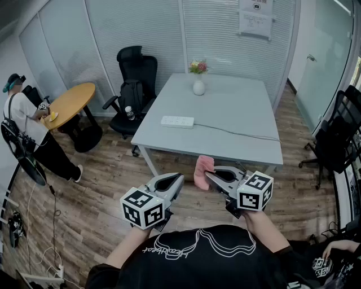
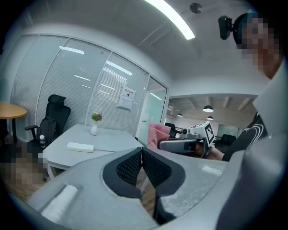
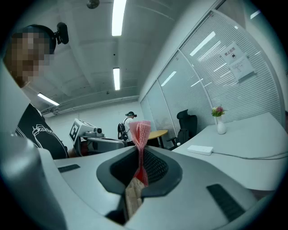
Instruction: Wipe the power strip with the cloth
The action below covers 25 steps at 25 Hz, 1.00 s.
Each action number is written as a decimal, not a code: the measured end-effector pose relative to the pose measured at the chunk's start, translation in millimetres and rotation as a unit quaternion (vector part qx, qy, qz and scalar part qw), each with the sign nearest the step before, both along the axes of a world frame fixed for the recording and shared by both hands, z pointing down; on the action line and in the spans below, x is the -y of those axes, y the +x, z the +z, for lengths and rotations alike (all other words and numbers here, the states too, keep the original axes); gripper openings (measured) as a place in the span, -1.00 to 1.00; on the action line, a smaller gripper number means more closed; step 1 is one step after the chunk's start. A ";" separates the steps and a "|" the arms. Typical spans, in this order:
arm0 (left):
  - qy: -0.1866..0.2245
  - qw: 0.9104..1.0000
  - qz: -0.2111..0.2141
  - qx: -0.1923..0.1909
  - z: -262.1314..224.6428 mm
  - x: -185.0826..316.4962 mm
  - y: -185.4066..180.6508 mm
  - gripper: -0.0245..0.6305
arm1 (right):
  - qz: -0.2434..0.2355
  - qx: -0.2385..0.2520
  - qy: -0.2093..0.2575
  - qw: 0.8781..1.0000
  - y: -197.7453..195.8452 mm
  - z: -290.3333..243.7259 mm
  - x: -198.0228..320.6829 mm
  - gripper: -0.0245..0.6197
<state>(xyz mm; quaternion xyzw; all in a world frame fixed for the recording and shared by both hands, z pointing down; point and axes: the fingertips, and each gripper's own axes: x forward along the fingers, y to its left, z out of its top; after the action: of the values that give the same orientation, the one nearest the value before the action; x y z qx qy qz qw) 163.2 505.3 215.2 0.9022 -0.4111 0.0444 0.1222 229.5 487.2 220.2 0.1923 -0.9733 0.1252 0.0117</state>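
**Both grippers held low, short of the table; cloth in the right**

Your left gripper sits low in front of your chest. The forearm comes up from your left and the jaws point toward the far right, over the wooden floor. Its jaws are pressed together with nothing between them.

Your right gripper is about level with it and just beside it. Its jaws angle toward the left, so the two sets of tips come close but do not touch. This one is clenched on the pink cloth. The cloth is pinched in a fold: it runs down between the pads and stands up out of the jaw tips.

The power strip is white and lies flat on the grey table, toward the table's left side. It is well apart from both grippers, and the table's near edge lies between you and it. Its cable trails off to the right across the tabletop. A white vase with flowers stands farther back, beyond the strip.

Around the table:
- A black office chair is drawn up at the left side.
- A round wooden table stands farther left, with a person in a white top beside it.
- More black chairs stand at the right.
- A glass wall with blinds closes the far side, with a paper notice on it.
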 end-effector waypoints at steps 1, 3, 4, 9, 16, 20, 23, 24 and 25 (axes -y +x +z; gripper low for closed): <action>0.000 1.000 0.001 0.001 0.0 -0.1 1.4 -0.88 | 0.000 0.000 0.000 1.000 0.3 0.1 -0.1 -0.82; 0.001 1.000 0.003 0.003 0.0 -0.1 3.8 -0.88 | -0.002 -0.001 0.001 1.000 1.1 0.3 -0.1 -0.82; 0.001 1.000 0.002 0.003 0.0 0.2 4.4 -0.88 | -0.002 -0.002 0.001 1.000 1.4 0.6 0.0 -0.82; 0.003 1.000 -0.002 -0.001 2.9 3.8 3.0 -0.88 | -0.004 -0.001 0.000 1.000 1.9 4.3 2.0 -0.82; -0.002 1.000 -0.001 -0.002 8.6 12.3 7.8 -0.88 | 0.001 0.006 -0.025 1.000 5.7 11.7 10.9 -0.81; -0.012 1.000 -0.003 -0.004 14.4 18.3 9.8 -0.88 | 0.012 0.008 -0.040 0.999 11.0 17.5 19.9 -0.81; -0.016 1.000 -0.008 -0.003 18.7 25.0 6.3 -0.88 | 0.020 0.013 -0.051 0.998 11.6 21.3 30.1 -0.82; -0.017 1.000 -0.010 -0.004 21.0 26.5 4.4 -0.88 | 0.020 0.014 -0.053 0.998 10.9 23.7 32.1 -0.82; -0.019 1.000 -0.012 -0.005 23.9 27.3 2.3 -0.88 | 0.020 0.015 -0.056 0.998 9.7 26.4 33.3 -0.82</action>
<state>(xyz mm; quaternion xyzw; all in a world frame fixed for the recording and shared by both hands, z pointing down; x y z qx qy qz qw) 165.5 477.9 239.0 0.8949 -0.4206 0.0458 0.1421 239.2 453.9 246.6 0.2087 -0.9608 0.1823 0.0057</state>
